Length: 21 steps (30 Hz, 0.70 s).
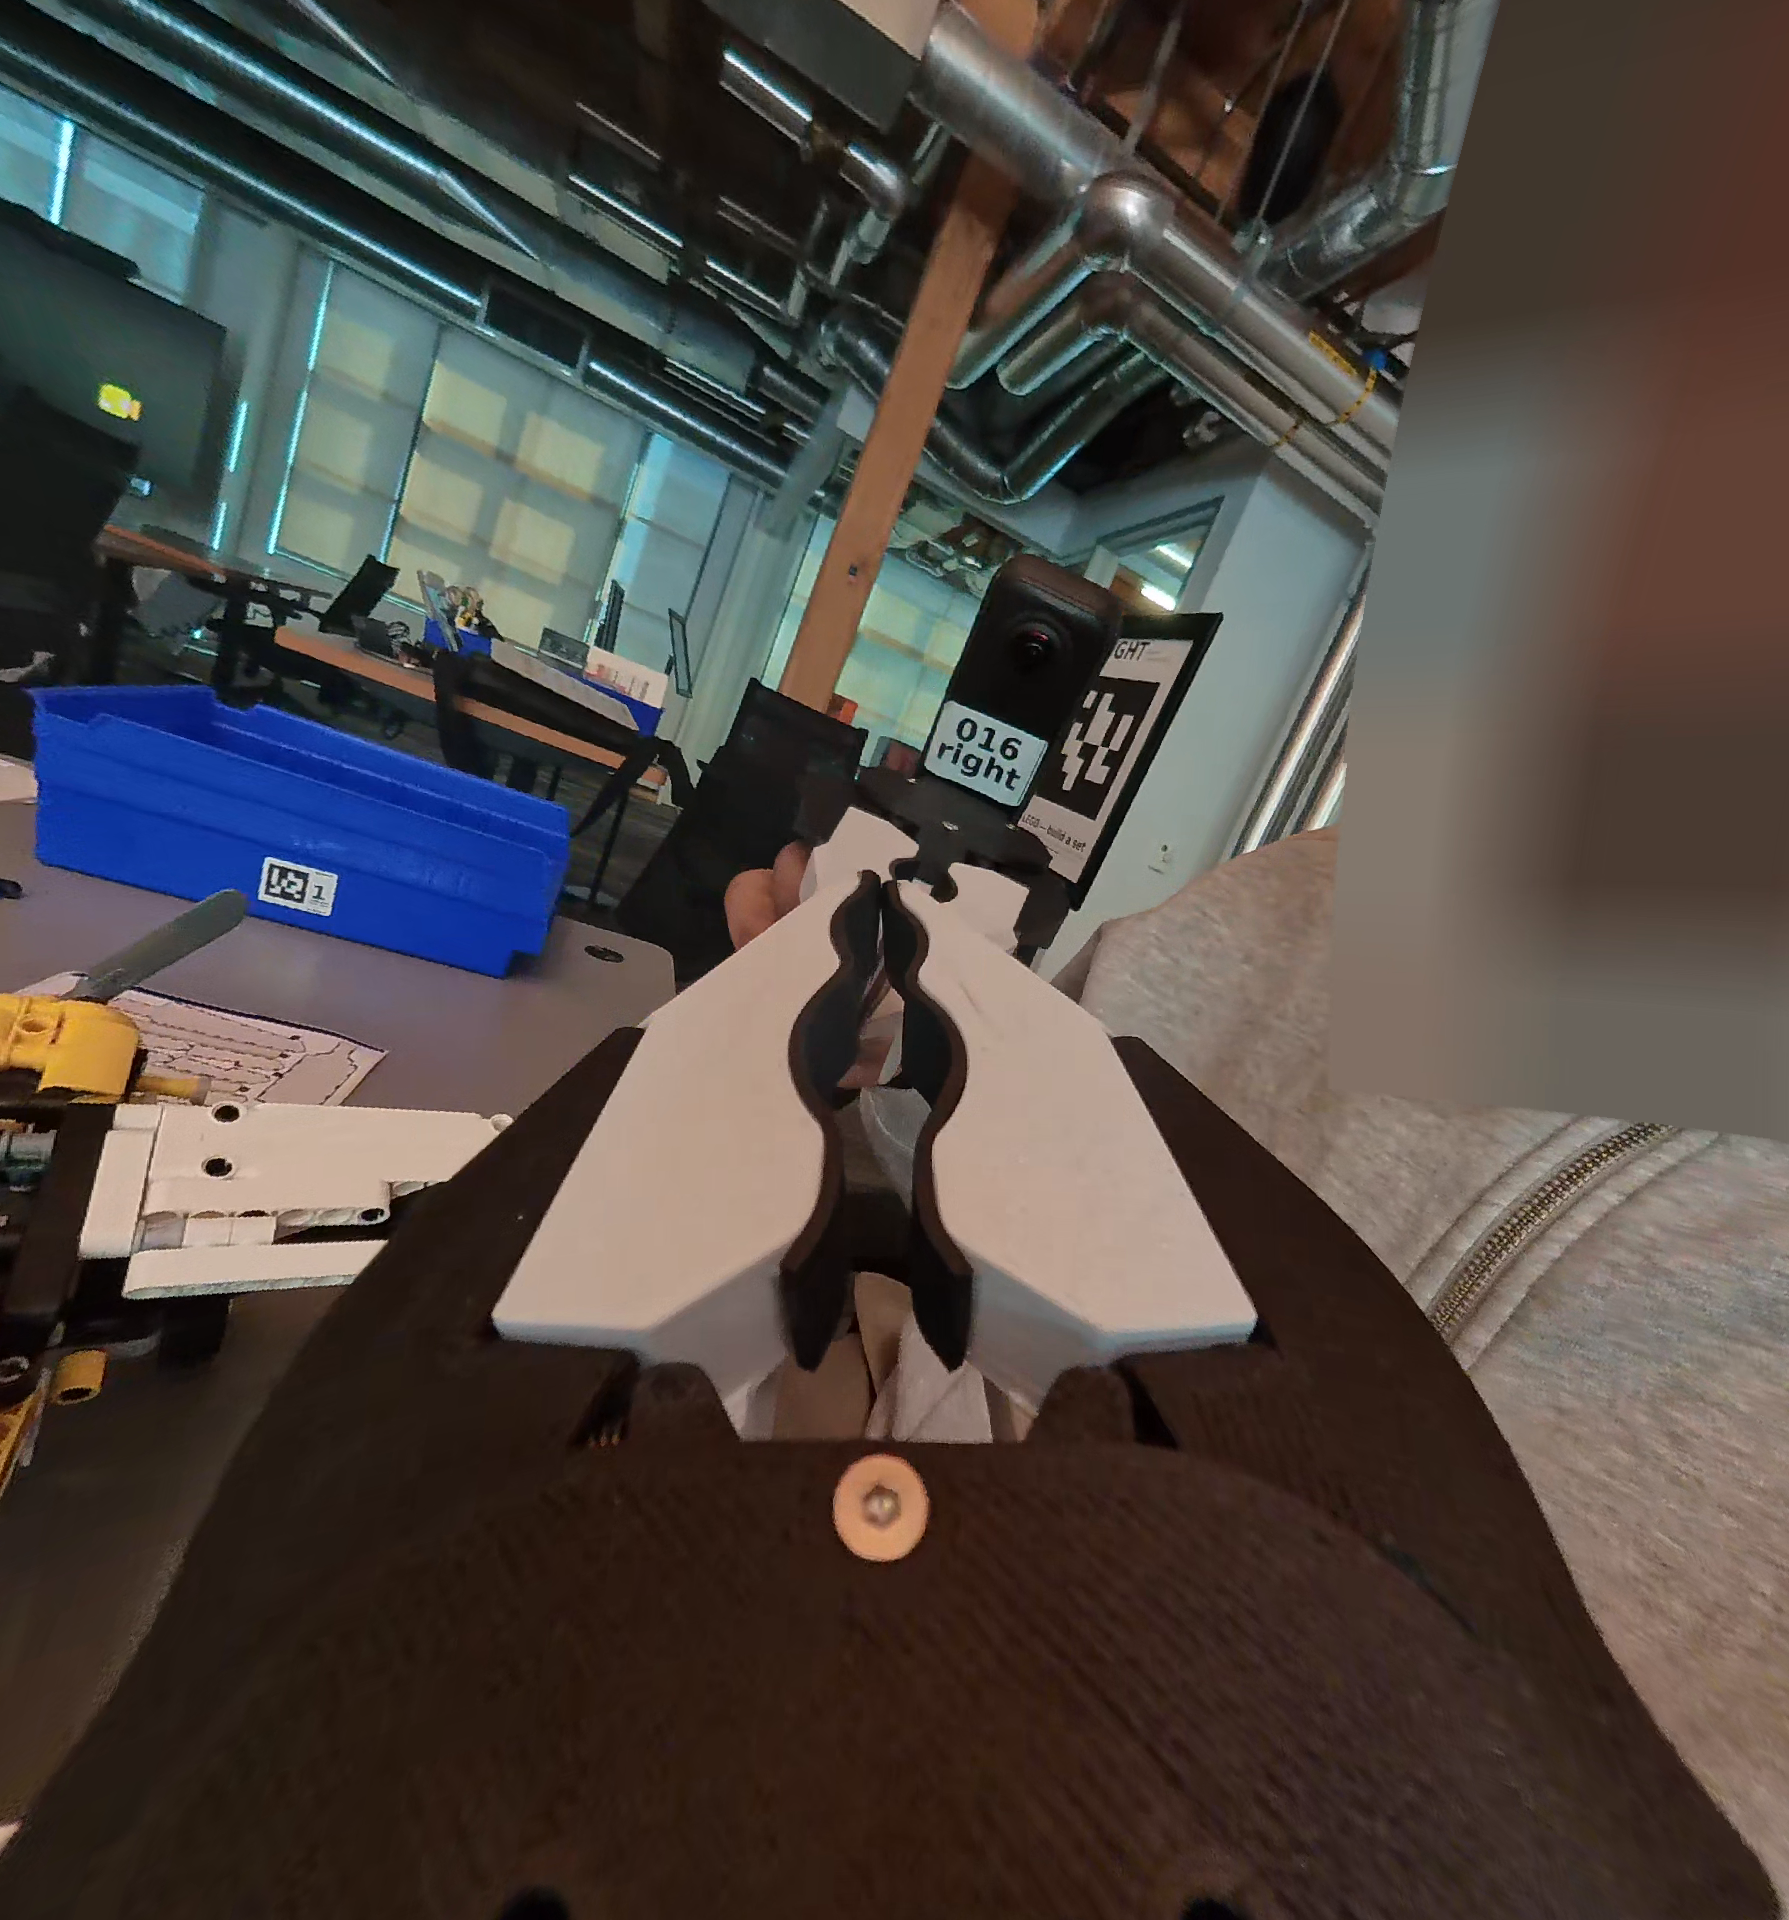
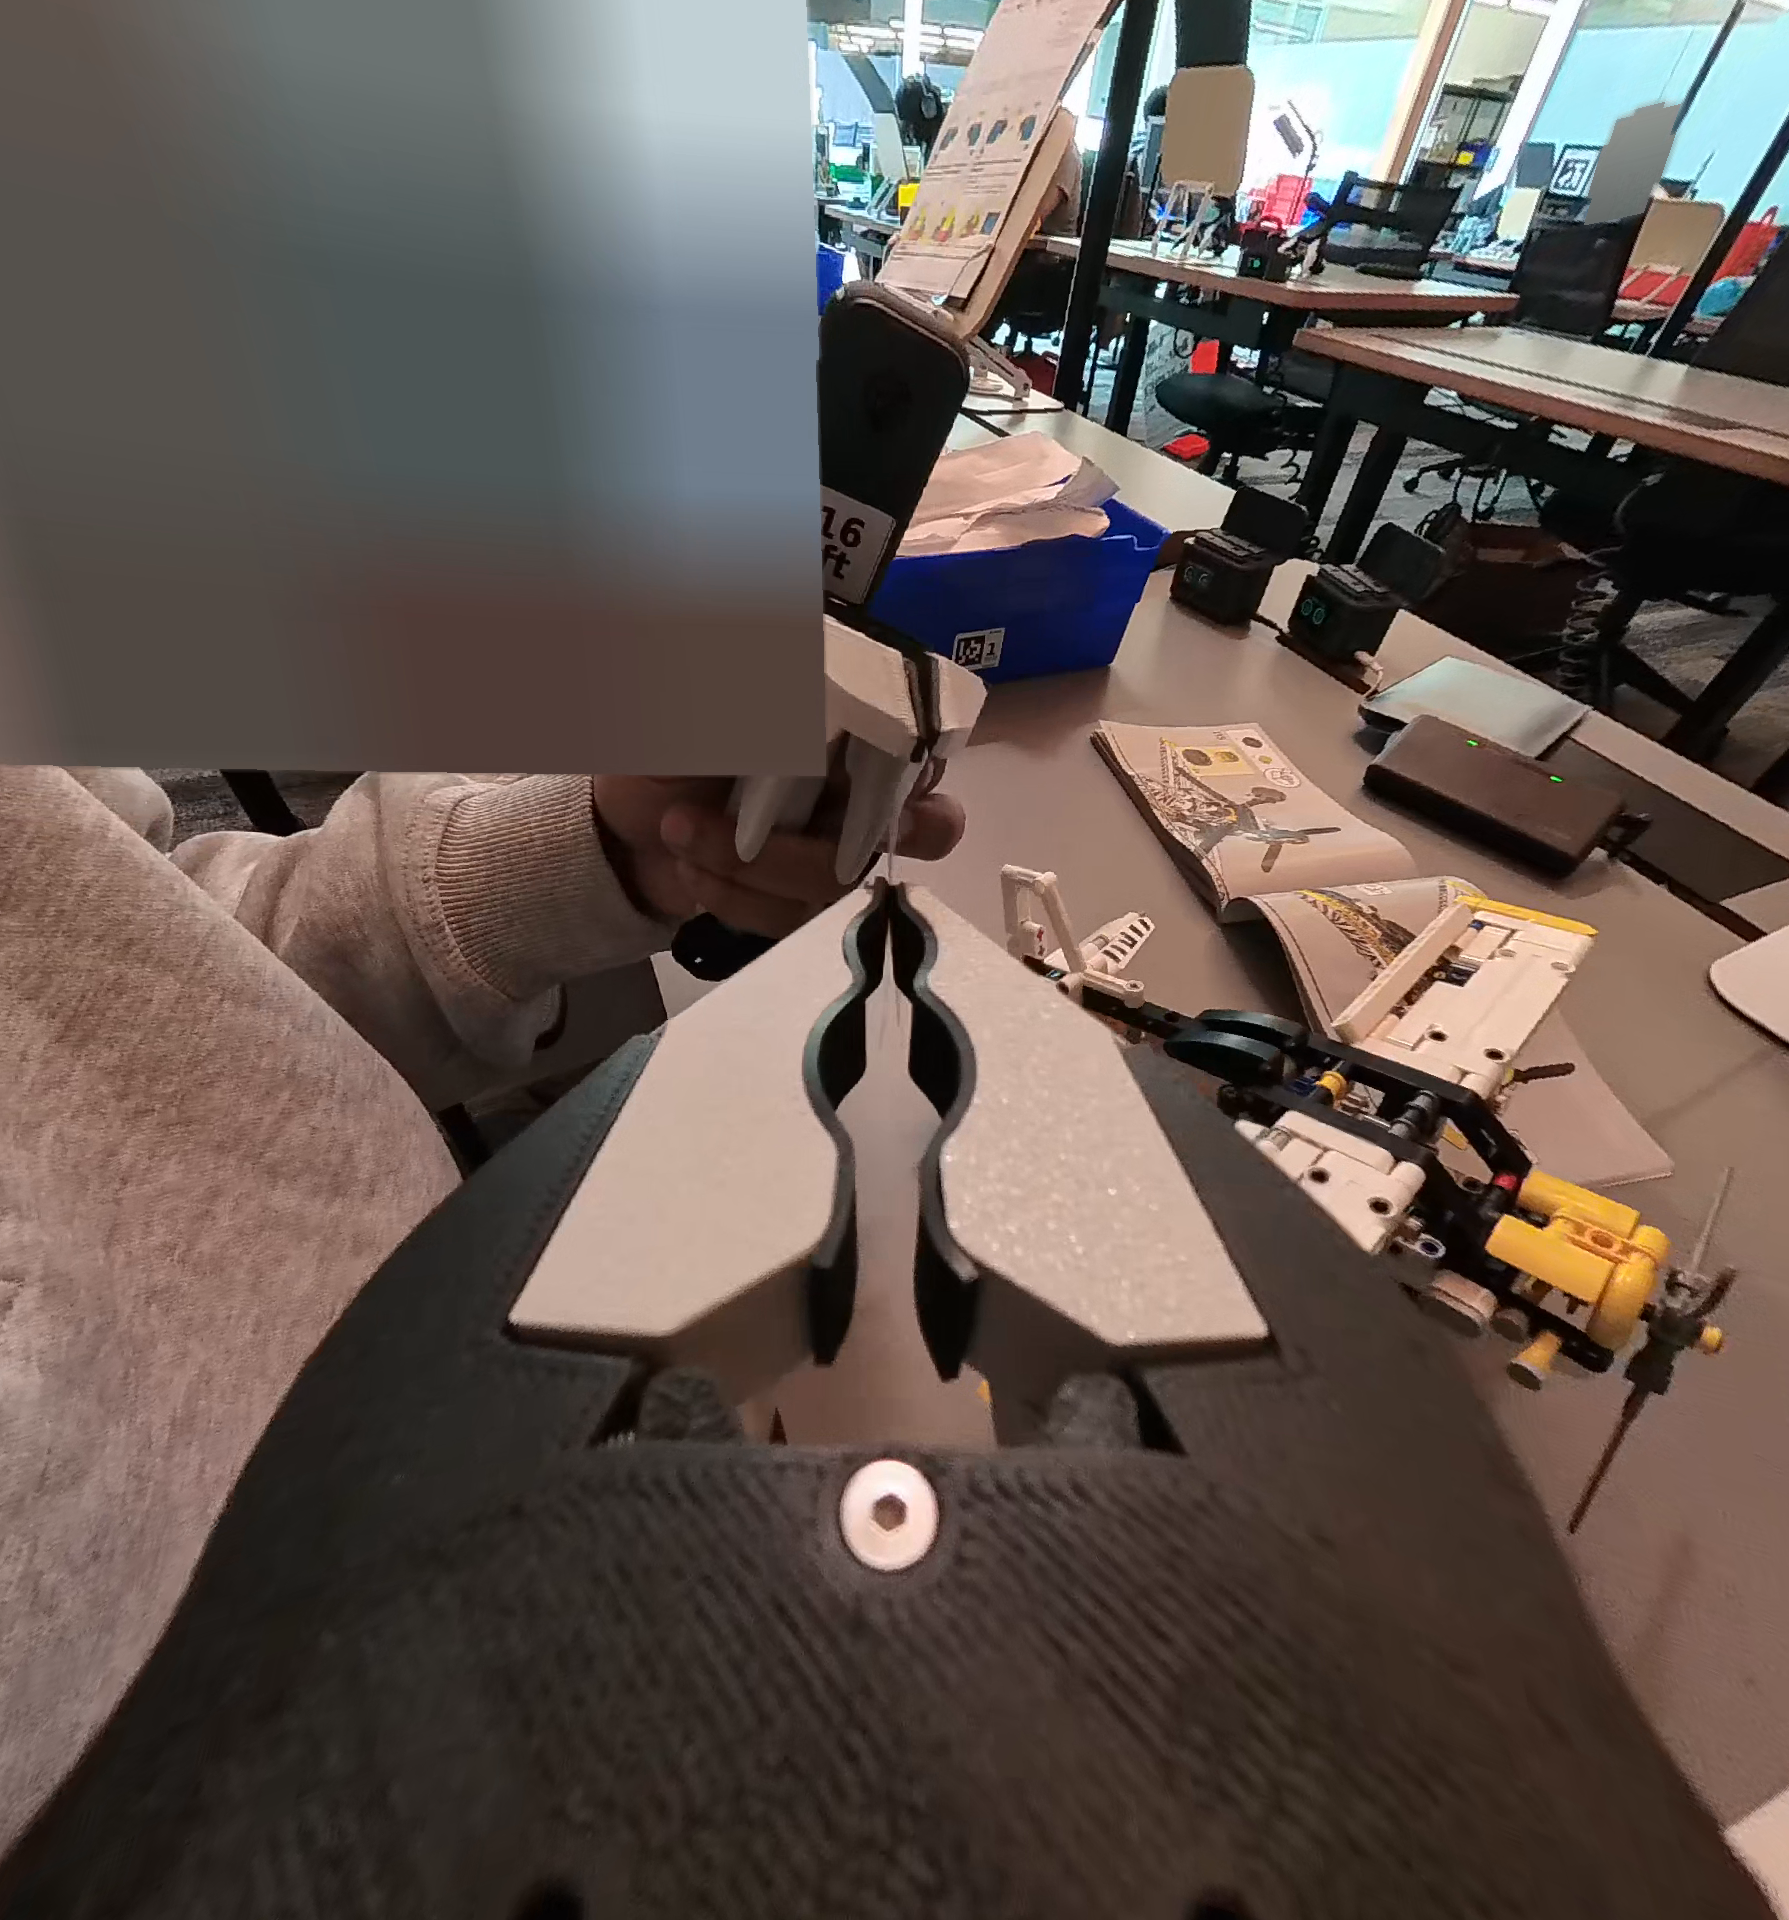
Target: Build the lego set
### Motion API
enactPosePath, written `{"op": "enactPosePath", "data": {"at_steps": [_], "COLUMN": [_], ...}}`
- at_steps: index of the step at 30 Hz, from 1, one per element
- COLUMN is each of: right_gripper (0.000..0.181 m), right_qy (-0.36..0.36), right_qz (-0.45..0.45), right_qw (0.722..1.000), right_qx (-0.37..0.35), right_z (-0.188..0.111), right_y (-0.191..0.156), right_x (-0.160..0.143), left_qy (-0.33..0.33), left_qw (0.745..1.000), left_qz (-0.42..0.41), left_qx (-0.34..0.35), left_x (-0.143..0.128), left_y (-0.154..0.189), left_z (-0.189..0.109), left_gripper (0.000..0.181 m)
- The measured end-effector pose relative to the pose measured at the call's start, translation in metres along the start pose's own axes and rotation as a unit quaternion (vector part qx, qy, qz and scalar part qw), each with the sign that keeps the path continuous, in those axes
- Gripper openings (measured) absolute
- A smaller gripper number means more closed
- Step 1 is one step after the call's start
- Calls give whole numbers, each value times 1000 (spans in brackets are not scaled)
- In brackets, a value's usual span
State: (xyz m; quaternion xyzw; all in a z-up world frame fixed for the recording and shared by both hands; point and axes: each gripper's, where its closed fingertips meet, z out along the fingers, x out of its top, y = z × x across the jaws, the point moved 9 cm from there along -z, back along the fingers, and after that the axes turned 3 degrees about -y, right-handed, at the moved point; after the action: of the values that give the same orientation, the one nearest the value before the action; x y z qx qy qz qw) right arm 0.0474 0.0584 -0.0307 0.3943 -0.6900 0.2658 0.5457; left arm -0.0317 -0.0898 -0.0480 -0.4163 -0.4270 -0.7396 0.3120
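A white, yellow and black lego plane (image 2: 1420, 1153) with a grey propeller (image 2: 1669, 1340) sits on a grey tabletop (image 2: 1129, 790). Behind it, a blue bin (image 1: 287, 810) carries a black-and-white square marker (image 1: 298, 885). The left gripper (image 1: 882, 894) and right gripper (image 2: 885, 894) pair white fingers with black bodies. The sleeve (image 2: 350, 935) is beige.

— Any writing out there?
— A white label (image 1: 983, 758) sits on my right camera (image 1: 1030, 634). Behind it is a marker card (image 1: 1113, 727) with small print.
— And on the left?
— My left camera (image 2: 885, 416) wears a second label (image 2: 841, 545), half hidden. The blue bin (image 2: 1015, 603) has a coded sticker (image 2: 978, 649) with a digit. The booklet (image 2: 1254, 810) on the surface (image 2: 1077, 831) has print too small to read.
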Motion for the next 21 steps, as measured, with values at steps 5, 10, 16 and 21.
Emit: {"op": "enactPosePath", "data": {"at_steps": [5,10,16,21], "right_gripper": [0,0,0,0], "right_qy": [2,8,25,28], "right_qz": [9,25,-7,-106], "right_qw": [1000,1000,999,991], "right_qx": [5,10,-20,-79], "right_z": [0,3,3,-3], "right_y": [3,7,9,8], "right_x": [-2,-5,-5,-3], "left_qy": [-2,1,5,75], "left_qw": [1000,1000,998,995], "left_qz": [0,-7,4,-31], "left_qx": [3,7,55,62], "left_x": [-1,-2,-4,7], "left_y": [-1,-6,-11,-16], "left_z": [-1,-4,-8,-25], "left_gripper": [0,0,36,63]}}
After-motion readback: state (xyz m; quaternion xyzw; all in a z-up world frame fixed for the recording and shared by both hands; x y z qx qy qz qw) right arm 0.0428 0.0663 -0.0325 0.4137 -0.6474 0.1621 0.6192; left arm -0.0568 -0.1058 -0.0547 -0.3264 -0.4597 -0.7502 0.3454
